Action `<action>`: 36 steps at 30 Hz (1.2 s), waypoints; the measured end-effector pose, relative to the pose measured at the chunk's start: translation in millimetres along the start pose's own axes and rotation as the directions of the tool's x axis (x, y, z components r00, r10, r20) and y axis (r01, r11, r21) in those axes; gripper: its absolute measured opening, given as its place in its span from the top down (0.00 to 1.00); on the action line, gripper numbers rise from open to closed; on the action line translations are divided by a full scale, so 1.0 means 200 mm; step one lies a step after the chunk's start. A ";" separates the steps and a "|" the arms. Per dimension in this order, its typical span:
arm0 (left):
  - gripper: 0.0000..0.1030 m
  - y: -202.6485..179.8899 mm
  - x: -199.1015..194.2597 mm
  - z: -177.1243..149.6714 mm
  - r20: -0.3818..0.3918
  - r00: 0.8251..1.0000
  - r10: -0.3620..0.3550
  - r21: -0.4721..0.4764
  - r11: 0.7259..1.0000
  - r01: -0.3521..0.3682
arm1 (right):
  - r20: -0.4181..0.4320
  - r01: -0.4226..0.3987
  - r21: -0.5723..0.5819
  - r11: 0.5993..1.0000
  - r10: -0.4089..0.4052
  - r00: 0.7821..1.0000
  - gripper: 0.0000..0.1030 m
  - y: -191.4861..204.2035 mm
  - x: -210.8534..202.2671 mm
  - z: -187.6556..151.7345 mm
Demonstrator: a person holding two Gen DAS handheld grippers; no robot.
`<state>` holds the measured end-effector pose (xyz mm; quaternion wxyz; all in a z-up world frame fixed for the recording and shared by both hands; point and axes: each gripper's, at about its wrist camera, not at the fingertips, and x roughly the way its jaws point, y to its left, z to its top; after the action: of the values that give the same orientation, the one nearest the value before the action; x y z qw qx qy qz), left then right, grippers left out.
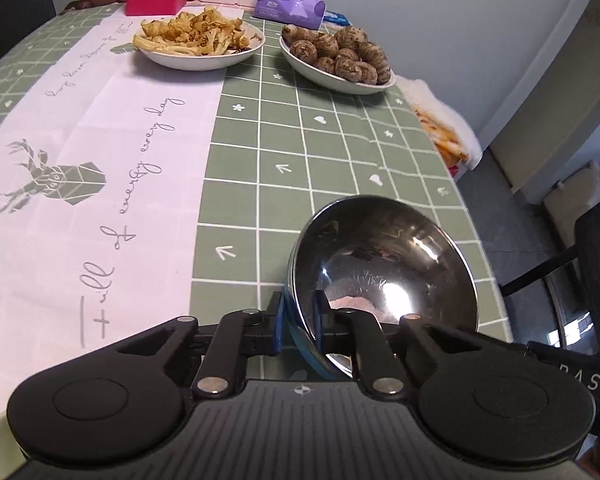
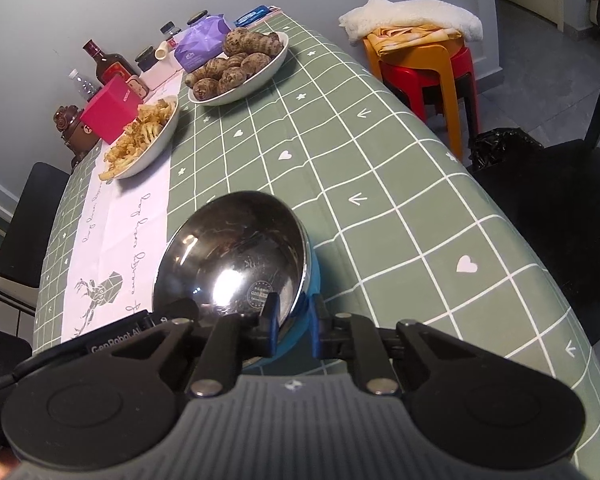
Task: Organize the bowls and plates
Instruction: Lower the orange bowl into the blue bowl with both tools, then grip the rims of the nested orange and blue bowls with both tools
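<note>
Steel bowl [image 1: 384, 264] base hidden, probably lifted; left gripper [image 1: 300, 316] and right gripper [image 2: 294, 320] each clamped on its rim; surface [image 1: 332, 148] edge near

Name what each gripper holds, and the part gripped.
The left gripper pinches a steel bowl by its near rim. The right gripper pinches a steel, blue-sided bowl, also by its near rim.
</note>
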<state>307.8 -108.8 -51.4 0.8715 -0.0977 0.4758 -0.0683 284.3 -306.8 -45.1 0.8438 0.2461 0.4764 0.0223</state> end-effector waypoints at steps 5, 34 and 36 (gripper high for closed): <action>0.85 -0.03 -0.06 -0.01 0.002 0.999 0.038 0.033 0.999 -0.038 | 0.002 0.012 -0.008 1.000 -0.012 1.000 0.89 0.03 -0.04 -0.01; 0.84 -0.05 -0.97 -0.41 0.081 0.996 0.028 -0.024 0.999 -0.026 | 0.146 -0.134 -0.107 0.985 0.149 0.978 0.91 0.12 -0.94 -0.50; 0.84 -0.01 -1.01 -0.48 0.048 0.999 0.009 -0.071 0.997 -0.006 | 0.185 -0.136 -0.144 0.980 0.161 0.969 0.91 0.13 -1.02 -0.58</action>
<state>118.5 -78.4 64.2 0.8789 -0.1283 0.4572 -0.0457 83.4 -293.8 79.2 0.8968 0.2265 0.3687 0.0922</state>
